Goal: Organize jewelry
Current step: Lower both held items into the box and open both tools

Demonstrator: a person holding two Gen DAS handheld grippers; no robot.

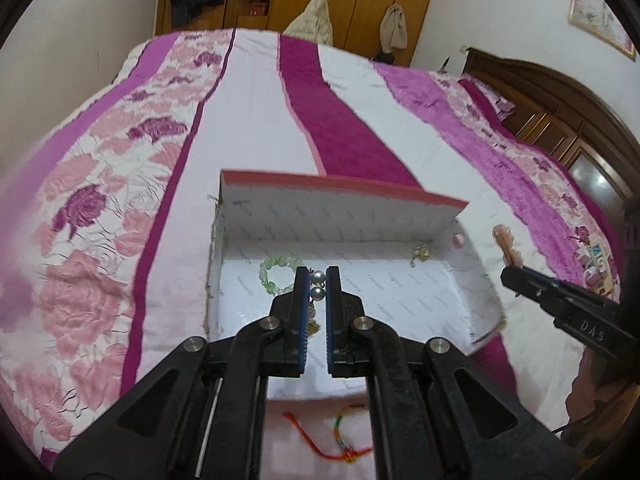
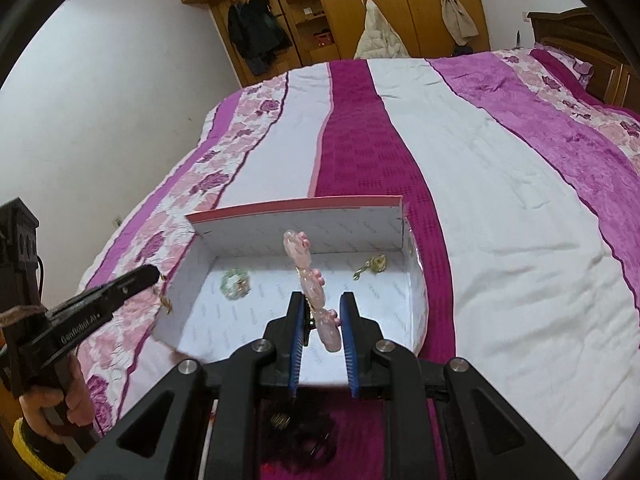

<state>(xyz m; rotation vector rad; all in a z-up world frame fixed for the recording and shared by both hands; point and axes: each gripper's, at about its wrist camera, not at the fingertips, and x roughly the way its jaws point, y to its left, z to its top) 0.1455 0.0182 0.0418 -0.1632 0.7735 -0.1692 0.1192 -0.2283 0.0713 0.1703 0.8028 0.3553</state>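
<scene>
On a striped pink and magenta bed, my left gripper has its fingers clenched on a pearl piece, two pale beads pinched between the blue pads above the open white box. My right gripper grasps a pink beaded hair clip, which stands up from its fingers over the same box. My left camera alone shows a red and rainbow cord bracelet lying on the bed just in front of the box; my right camera alone shows a dark tangled item below its fingers. Both views catch a green bead bracelet and a small gold piece already inside the box.
</scene>
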